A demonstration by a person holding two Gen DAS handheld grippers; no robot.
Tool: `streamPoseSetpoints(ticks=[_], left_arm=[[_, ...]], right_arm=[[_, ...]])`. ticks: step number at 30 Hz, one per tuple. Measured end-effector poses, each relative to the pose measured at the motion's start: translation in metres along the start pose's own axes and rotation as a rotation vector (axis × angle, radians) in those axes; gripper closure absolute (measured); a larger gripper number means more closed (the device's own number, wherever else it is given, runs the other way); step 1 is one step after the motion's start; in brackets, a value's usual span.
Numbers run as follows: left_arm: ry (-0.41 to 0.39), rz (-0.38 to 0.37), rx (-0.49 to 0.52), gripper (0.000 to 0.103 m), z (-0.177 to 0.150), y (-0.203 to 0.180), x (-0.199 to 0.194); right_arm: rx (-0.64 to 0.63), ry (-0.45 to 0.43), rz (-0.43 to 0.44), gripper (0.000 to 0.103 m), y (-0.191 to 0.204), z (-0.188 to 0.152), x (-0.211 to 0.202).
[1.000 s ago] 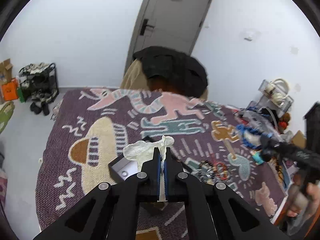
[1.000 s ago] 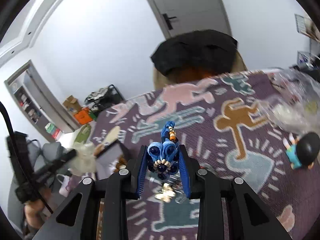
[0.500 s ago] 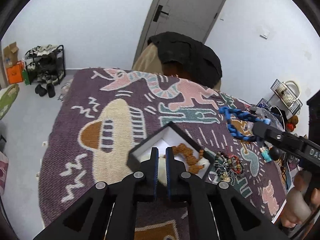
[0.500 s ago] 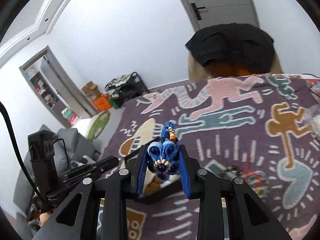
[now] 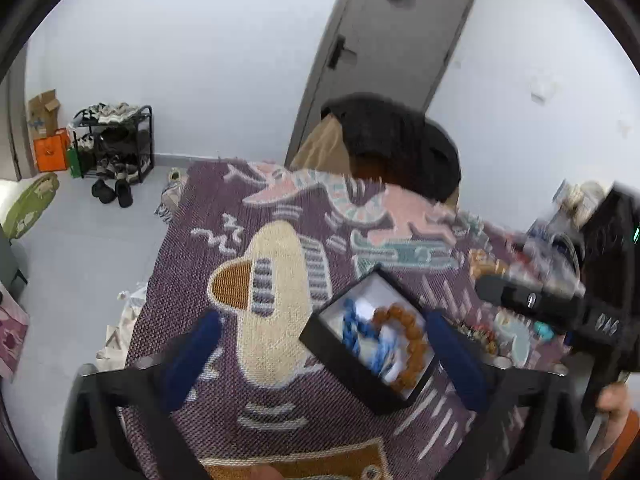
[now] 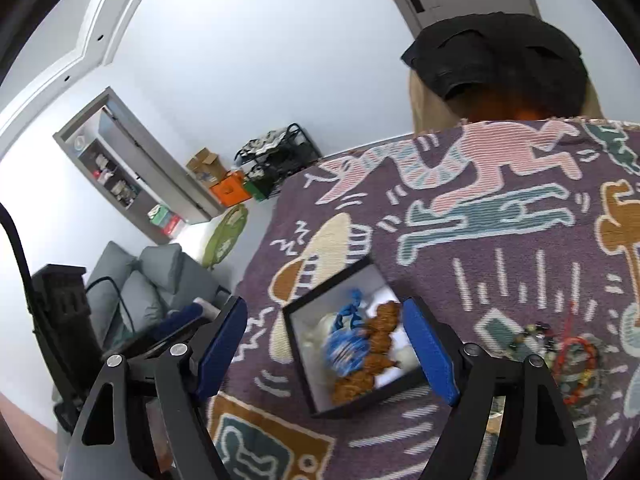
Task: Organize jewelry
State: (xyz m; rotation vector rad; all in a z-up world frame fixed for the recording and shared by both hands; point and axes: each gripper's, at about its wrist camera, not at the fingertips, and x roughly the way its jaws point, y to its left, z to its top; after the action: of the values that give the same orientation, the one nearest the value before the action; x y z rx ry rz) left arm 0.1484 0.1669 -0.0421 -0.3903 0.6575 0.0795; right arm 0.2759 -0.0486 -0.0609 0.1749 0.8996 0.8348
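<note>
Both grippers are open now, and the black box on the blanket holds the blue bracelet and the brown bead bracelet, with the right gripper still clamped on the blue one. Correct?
Not quite. The right gripper is open and holds nothing: in the right wrist view the blue bracelet lies in the black box beside the brown bead bracelet. The left gripper is open too.

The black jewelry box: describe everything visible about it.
The black jewelry box is a square, open-topped tray with thin dark walls and a white lining. It lies flat on the patterned purple blanket. Inside lie a blue beaded bracelet, a brown beaded bracelet and something whitish, blurred. Both grippers stand open, neither touching it.
</note>
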Motion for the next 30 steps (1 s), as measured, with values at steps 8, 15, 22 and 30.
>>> streamPoseSetpoints(ticks=[8, 15, 22, 30], left_arm=[[-0.017, 0.002, 0.034, 0.0, 0.0, -0.023, 0.0], [0.006, -0.065, 0.111, 0.0, -0.01, -0.065, 0.005], [0.038, -0.125, 0.16, 0.0, -0.022, -0.103, 0.012], [0.062, -0.107, 0.255, 0.0, -0.037, -0.144, 0.022]], right_arm=[[0.043, -0.059, -0.124, 0.023, -0.044, -0.017, -0.049], [0.079, -0.09, -0.211, 0.023, -0.077, -0.037, -0.086], [0.125, -0.105, -0.266, 0.023, -0.108, -0.054, -0.102], [0.193, -0.086, -0.286, 0.035, -0.139, -0.068, -0.106]])
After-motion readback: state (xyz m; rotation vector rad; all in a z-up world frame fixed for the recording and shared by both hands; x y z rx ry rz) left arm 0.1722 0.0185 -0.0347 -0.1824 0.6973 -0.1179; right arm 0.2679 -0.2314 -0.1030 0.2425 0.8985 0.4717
